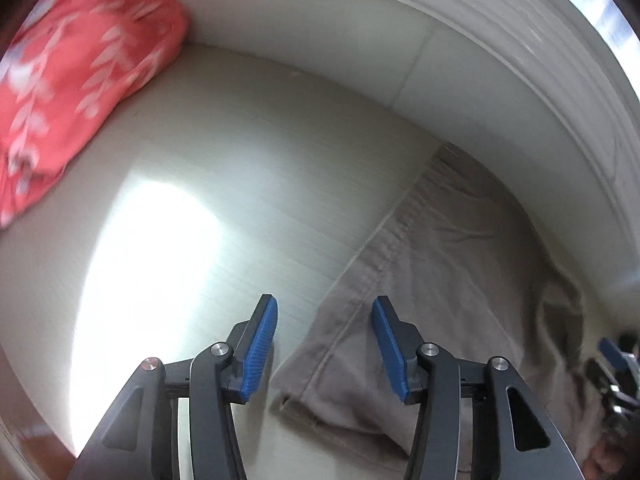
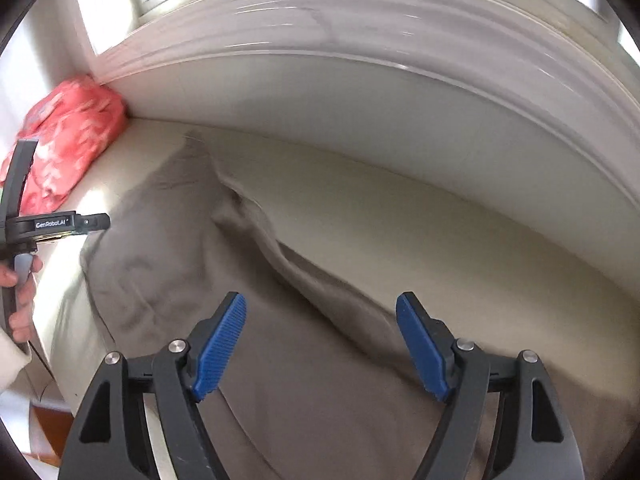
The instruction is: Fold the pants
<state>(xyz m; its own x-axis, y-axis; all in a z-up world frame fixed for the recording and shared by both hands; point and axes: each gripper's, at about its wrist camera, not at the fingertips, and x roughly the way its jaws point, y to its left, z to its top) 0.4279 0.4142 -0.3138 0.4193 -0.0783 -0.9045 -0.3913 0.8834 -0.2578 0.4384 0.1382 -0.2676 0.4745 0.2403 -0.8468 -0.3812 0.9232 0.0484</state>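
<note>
the only writing i can read is "genrobot.ai", white letters on the black body of the left gripper [image 2: 24, 226] where it shows at the left edge of the right wrist view, with a hand [image 2: 20, 292] wrapped round its handle and a pale sleeve below it

the pants [image 2: 304, 360] are grey-brown and lie spread on the pale worktop [image 1: 224, 200], rumpled, with a raised fold running diagonally across them in the right wrist view. in the left wrist view their stitched hem edge [image 1: 376, 256] runs as a diagonal line from upper right down toward the left gripper [image 1: 324, 344], and a corner of the cloth lies between and just below the blue pads [image 1: 260, 352]. the left jaws stand apart with nothing clamped; the cloth lies below the gap, and i cannot tell whether the pads touch it

the right gripper [image 2: 320, 344] hangs over the middle of the pants, its jaws wide apart and empty, blue pads clear of the cloth

a folded red cloth [image 1: 80, 80] with a white leaf pattern sits in the far left corner, against the white raised back edge [image 1: 320, 40] that runs along the far side of the worktop. between that cloth and the pants the worktop is bare, with a bright patch of light on it. the pants reach close to the back edge at their far end. at the lower left a strip of orange-brown floor [image 2: 52, 420] shows past the worktop's near edge. both views are somewhat blurred
</note>
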